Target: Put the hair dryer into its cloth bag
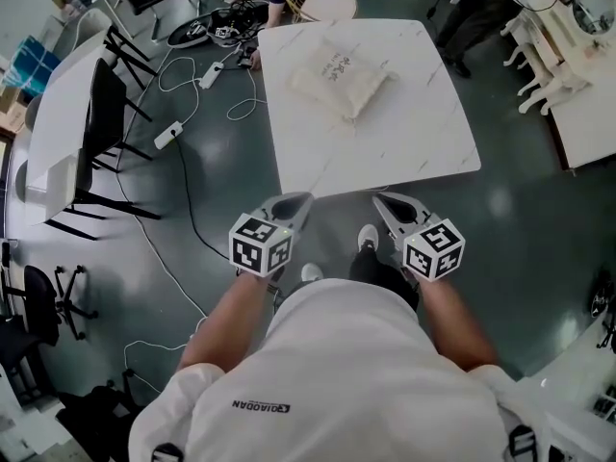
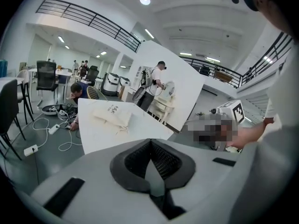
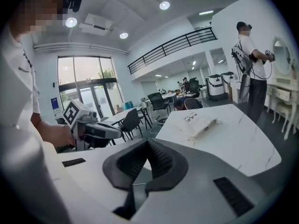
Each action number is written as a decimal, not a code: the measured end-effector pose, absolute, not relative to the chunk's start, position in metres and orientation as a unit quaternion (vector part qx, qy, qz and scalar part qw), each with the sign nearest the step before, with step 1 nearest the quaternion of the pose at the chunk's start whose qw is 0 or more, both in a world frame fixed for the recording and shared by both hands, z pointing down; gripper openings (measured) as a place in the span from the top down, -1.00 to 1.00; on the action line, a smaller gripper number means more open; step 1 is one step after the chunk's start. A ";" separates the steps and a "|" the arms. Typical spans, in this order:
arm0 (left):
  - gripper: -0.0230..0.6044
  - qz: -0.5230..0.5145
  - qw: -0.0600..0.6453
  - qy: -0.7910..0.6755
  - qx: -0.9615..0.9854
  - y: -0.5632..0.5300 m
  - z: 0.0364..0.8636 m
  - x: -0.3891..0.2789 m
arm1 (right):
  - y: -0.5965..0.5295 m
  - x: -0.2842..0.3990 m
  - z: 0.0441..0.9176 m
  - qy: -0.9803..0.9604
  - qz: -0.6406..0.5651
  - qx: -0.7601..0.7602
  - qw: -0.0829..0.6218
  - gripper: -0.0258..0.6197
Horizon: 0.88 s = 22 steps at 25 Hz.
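Left gripper (image 1: 292, 203) and right gripper (image 1: 390, 203): we hold them side by side above the grey floor (image 1: 192, 162), just short of the near edge of the white marble table (image 1: 423, 152), both pointing toward it. On each gripper the two jaws are brought fully together with nothing between them, and neither gripper touches the table or anything on it. Cloth bag (image 1: 342, 82): cream with dark print and visibly plump, we see it lying on the far half of the table, nearer its far-left corner, well apart from both grippers.
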<state>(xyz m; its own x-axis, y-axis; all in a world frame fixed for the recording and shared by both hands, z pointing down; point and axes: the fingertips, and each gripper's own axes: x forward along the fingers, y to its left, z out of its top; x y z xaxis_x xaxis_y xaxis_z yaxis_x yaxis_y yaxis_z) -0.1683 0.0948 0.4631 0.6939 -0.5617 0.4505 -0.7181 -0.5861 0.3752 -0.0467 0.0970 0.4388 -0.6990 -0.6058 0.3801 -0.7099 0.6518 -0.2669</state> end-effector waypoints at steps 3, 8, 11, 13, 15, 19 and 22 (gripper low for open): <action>0.84 0.154 0.261 -0.361 0.882 0.104 0.459 -0.159 | 0.102 -0.039 0.437 -0.899 0.194 0.368 0.135 0.86; 0.84 0.154 0.249 -0.368 0.882 0.112 0.450 -0.134 | 0.102 -0.020 0.432 -0.903 0.188 0.358 0.144 0.86; 0.84 0.164 0.252 -0.370 0.879 0.113 0.453 -0.115 | 0.100 -0.006 0.425 -0.908 0.184 0.350 0.141 0.86; 0.84 0.164 0.249 -0.369 0.880 0.114 0.451 -0.100 | 0.099 0.006 0.425 -0.909 0.179 0.348 0.142 0.86; 0.84 0.156 0.248 -0.372 0.881 0.110 0.445 -0.089 | 0.096 0.018 0.426 -0.909 0.182 0.349 0.139 0.86; 0.84 0.149 0.252 -0.382 0.876 0.110 0.442 -0.073 | 0.102 0.037 0.434 -0.906 0.191 0.349 0.140 0.86; 0.84 0.153 0.254 -0.388 0.873 0.108 0.443 -0.062 | 0.104 0.053 0.440 -0.904 0.196 0.353 0.144 0.86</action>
